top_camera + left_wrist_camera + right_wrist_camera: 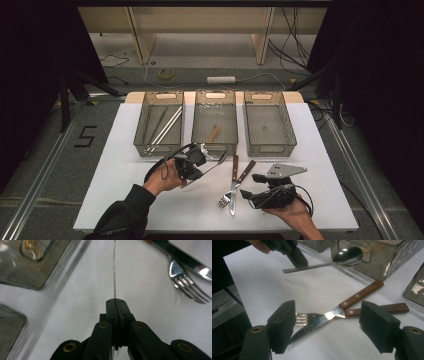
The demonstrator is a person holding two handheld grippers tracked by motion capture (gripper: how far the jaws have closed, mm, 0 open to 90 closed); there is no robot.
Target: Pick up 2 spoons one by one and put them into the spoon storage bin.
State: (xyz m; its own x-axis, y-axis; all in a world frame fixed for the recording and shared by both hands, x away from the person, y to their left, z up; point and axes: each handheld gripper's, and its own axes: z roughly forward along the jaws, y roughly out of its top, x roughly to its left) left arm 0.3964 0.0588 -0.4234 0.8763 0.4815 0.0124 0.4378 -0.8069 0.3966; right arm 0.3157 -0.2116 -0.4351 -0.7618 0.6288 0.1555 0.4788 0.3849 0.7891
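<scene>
My left gripper [199, 168] is shut on the handle of a metal spoon [216, 162] and holds it above the white table, just in front of the middle bin. In the left gripper view the closed jaw tips [115, 302] pinch the spoon handle [114, 270], seen edge-on. A wooden-handled knife [233, 185] and fork [239, 181] lie crossed on the table. My right gripper [249, 186] rests beside them with its jaws wide open. In the right gripper view the knife [352, 298] and fork [377, 311] lie ahead of the open gripper [329, 316], and the spoon [347, 258] hangs beyond.
Three clear bins stand in a row at the back: the left bin [141, 120] holds long metal utensils, the middle bin [215, 146] a wooden-handled piece, and the right bin [287, 125] looks empty. The white tabletop [125, 200] ends near the person's forearms.
</scene>
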